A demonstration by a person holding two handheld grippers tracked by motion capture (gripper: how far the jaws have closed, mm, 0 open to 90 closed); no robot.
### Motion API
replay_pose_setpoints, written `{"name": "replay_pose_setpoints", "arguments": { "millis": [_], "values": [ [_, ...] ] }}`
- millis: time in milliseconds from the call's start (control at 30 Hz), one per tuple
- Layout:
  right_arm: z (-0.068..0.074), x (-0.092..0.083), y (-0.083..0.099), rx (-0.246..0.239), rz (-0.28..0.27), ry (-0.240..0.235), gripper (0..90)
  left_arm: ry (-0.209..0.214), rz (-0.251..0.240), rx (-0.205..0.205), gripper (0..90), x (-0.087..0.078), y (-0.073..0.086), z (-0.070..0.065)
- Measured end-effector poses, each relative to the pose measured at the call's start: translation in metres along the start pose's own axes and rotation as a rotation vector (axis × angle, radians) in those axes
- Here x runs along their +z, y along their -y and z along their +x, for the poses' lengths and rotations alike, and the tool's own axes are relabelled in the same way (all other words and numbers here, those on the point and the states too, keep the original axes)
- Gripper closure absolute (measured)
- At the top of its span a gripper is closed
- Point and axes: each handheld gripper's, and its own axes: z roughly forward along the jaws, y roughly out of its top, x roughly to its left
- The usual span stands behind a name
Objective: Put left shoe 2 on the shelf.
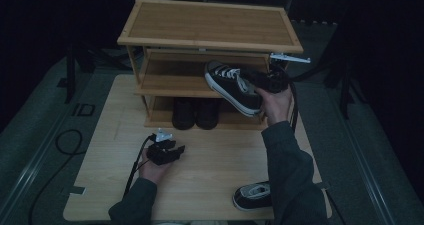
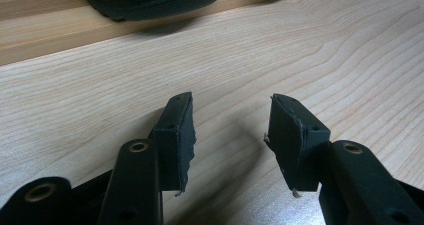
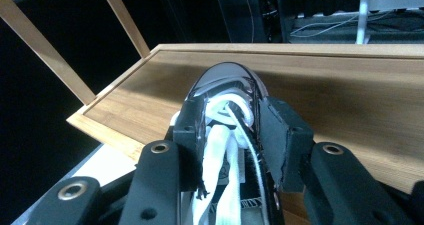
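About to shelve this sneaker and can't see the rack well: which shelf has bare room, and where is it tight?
The middle shelf, left of the held sneaker in the right gripper, is bare. So is the rack top. The bottom shelf is crowded mid-span by a dark pair, with a narrow strip free at its left.

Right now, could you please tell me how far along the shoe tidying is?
Done: a dark pair already stands on the rack's bottom shelf. In hand: the right tongs grip a black sneaker at its laces, holding it in front of the middle shelf, not yet set down. Left: its mate lies on the table near the front edge; the left tongs are open and empty.
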Motion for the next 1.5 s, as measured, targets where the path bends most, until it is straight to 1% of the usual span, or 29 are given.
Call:
{"name": "replay_pose_setpoints", "arguments": {
  "millis": [133, 233, 400, 567, 733, 767, 833, 900, 1067, 1167, 1267, 1400, 1433, 1500],
  "values": [
    [0.002, 0.001, 0.0, -0.006, 0.006, 0.002, 61.7, 0.0, 0.0, -0.001, 53.3, 0.0, 0.0, 0.0],
    [0.003, 0.001, 0.001, -0.017, 0.0, 0.004, 61.7, 0.0, 0.0, -0.001, 53.2, 0.0, 0.0, 0.0],
    [0.003, 0.0, 0.004, -0.003, -0.02, -0.001, 61.5, 0.001, 0.0, -0.001, 53.2, 0.0, 0.0, 0.0],
    [0.001, -0.001, 0.003, 0.037, -0.04, -0.02, 60.8, 0.003, 0.0, -0.002, 53.2, 0.0, 0.0, 0.0],
    [-0.005, -0.002, 0.002, 0.115, -0.057, -0.047, 57.5, 0.002, 0.0, -0.001, 53.2, 0.0, 0.0, 0.0],
    [-0.005, -0.003, 0.002, 0.115, -0.06, -0.045, 57.2, 0.003, 0.0, -0.002, 53.2, 0.0, 0.0, 0.0],
    [-0.004, -0.004, 0.001, 0.123, -0.069, -0.061, 57.2, 0.003, 0.0, -0.002, 53.2, 0.0, 0.0, 0.0],
    [-0.003, -0.006, 0.0, 0.116, -0.076, -0.061, 57.2, 0.002, 0.0, -0.001, 53.2, 0.0, 0.0, 0.0],
    [-0.005, -0.008, 0.0, 0.109, -0.058, -0.051, 57.4, -0.003, -0.003, -0.007, 53.2, 0.0, 0.0, -0.001],
    [-0.006, -0.01, 0.0, 0.1, -0.057, -0.052, 57.8, -0.006, 0.004, -0.001, 53.7, 0.001, -0.001, -0.004],
    [-0.007, -0.014, -0.001, 0.095, -0.059, -0.045, 59.2, -0.005, 0.02, 0.018, 54.7, 0.002, -0.003, -0.009],
    [-0.012, -0.019, -0.002, 0.101, -0.065, -0.032, 60.8, 0.012, 0.005, 0.034, 55.1, 0.001, -0.008, -0.019],
    [-0.013, -0.02, -0.001, 0.099, -0.065, -0.029, 61.5, 0.015, 0.001, 0.045, 55.1, 0.001, -0.01, -0.022],
    [-0.014, -0.022, -0.001, 0.093, -0.059, -0.02, 61.9, 0.038, -0.005, 0.05, 55.6, 0.002, -0.015, -0.029]
  ]
}}
